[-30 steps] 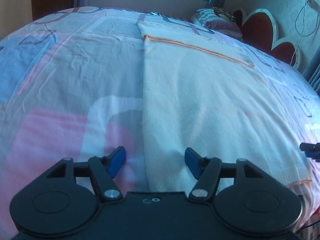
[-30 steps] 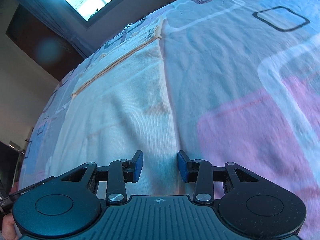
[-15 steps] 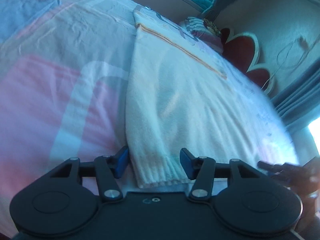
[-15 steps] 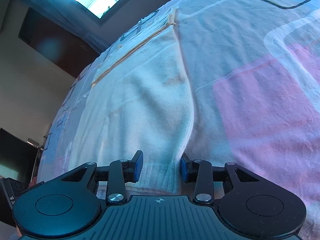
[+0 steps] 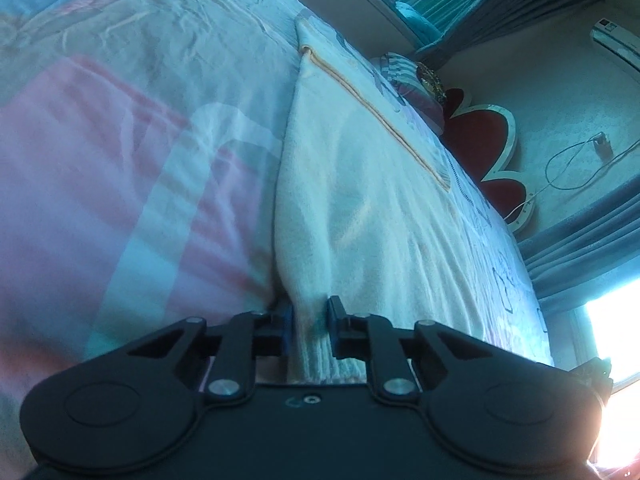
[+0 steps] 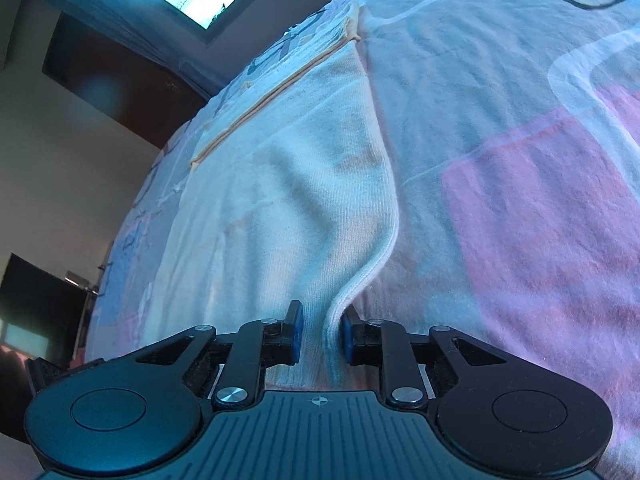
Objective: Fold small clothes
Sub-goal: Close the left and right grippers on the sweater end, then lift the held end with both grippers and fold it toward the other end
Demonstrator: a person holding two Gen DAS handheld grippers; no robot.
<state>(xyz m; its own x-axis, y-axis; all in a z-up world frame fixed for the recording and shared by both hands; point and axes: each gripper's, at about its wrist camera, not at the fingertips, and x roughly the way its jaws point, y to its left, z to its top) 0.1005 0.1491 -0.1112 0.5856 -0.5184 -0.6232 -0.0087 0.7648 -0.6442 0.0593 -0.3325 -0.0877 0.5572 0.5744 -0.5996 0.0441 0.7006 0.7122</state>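
Left wrist view: left gripper (image 5: 308, 322) pinches the cream garment's (image 5: 360, 208) near left corner on the bed (image 5: 120, 160). Right gripper (image 6: 322, 334) clamps the near right corner, likely so both corners lift together for folding.

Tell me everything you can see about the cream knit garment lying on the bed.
The cream knit garment looks like soft, finely ribbed knit, pale cream with a thin orange stripe across its far end. It lies spread lengthwise on the pink and blue bedsheet, mostly flat with gentle wrinkles. Its two near corners are pinched and lifted slightly: one by the left gripper, one by the right gripper, each bunching the ribbed hem between its blue pads.
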